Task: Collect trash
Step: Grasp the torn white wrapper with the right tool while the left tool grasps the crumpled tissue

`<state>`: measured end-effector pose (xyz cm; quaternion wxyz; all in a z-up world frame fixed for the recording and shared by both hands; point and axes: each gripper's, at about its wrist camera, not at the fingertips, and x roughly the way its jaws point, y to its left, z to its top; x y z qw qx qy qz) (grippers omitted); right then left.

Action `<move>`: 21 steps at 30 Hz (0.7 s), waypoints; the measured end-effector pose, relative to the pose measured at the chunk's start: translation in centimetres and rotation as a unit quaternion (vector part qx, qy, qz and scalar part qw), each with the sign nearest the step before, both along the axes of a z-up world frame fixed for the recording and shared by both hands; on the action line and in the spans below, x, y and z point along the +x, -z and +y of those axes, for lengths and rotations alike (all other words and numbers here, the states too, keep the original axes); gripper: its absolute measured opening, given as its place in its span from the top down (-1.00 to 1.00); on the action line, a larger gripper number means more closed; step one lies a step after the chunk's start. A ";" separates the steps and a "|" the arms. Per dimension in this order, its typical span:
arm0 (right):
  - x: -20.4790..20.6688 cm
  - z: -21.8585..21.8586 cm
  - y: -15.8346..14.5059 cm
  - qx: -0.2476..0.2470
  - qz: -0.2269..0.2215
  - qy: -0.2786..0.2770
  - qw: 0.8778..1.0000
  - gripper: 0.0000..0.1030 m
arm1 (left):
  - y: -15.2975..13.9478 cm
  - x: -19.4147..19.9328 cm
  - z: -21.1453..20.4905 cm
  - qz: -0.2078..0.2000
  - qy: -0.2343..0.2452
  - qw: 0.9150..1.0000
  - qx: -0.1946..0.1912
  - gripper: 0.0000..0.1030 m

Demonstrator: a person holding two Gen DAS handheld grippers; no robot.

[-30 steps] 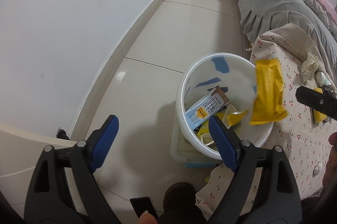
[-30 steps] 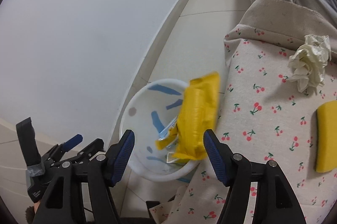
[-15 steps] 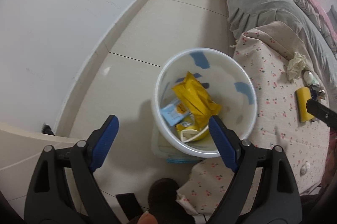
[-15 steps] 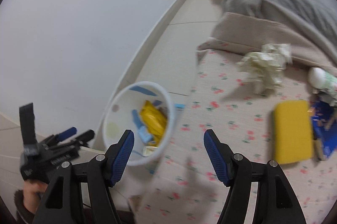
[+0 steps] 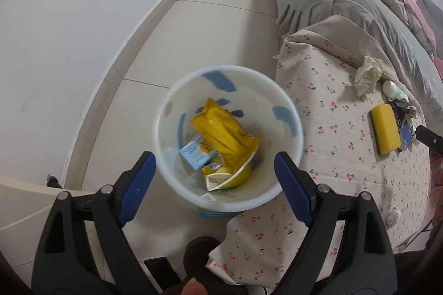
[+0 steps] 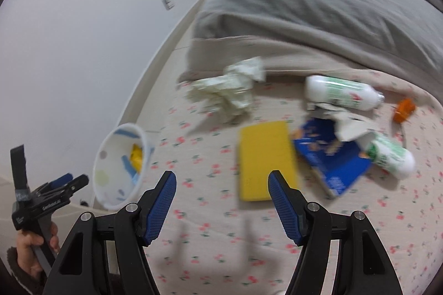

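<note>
A white bin [image 5: 288,112] with blue marks stands on the floor beside the low table. In it lie a yellow wrapper [image 5: 224,131] and a blue-and-white carton [image 5: 196,153]. My left gripper [image 5: 214,181] hangs open above the bin, nothing between its fingers. My right gripper [image 6: 224,198] is open and empty over the cherry-print cloth [image 6: 210,239]. Just ahead of it lie a yellow sponge [image 6: 265,159] and a blue packet [image 6: 332,159]. Farther back are a crumpled tissue [image 6: 229,90], torn paper [image 6: 346,123] and two white-and-green bottles [image 6: 343,92] [image 6: 390,156].
A grey bedspread [image 6: 318,12] rises behind the cloth-covered table. A small orange object [image 6: 404,109] lies at the far right. The white wall [image 5: 69,18] runs along the left, with pale floor tiles [image 5: 210,26] between wall and bed. A hand [image 6: 30,248] holds the left gripper [image 6: 55,192] near the bin [image 6: 121,164].
The yellow wrapper dropped from above the rim into the bin. My right gripper swung right, from the bin to over the table's litter. The left gripper shifted until the bin lay centred below it.
</note>
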<state>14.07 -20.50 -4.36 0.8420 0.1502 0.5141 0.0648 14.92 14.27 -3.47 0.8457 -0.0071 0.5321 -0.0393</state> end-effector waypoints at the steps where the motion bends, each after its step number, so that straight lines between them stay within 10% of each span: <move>1: 0.0 -0.8 0.0 0.000 0.000 0.007 1.000 -0.36 | -0.1 0.0 -0.4 -0.001 0.002 1.000 0.000 -0.69; 21: 0.6 -12.6 0.2 0.021 0.009 0.128 0.992 -0.36 | -0.7 2.6 -10.8 -0.023 0.052 0.998 -0.003 -0.69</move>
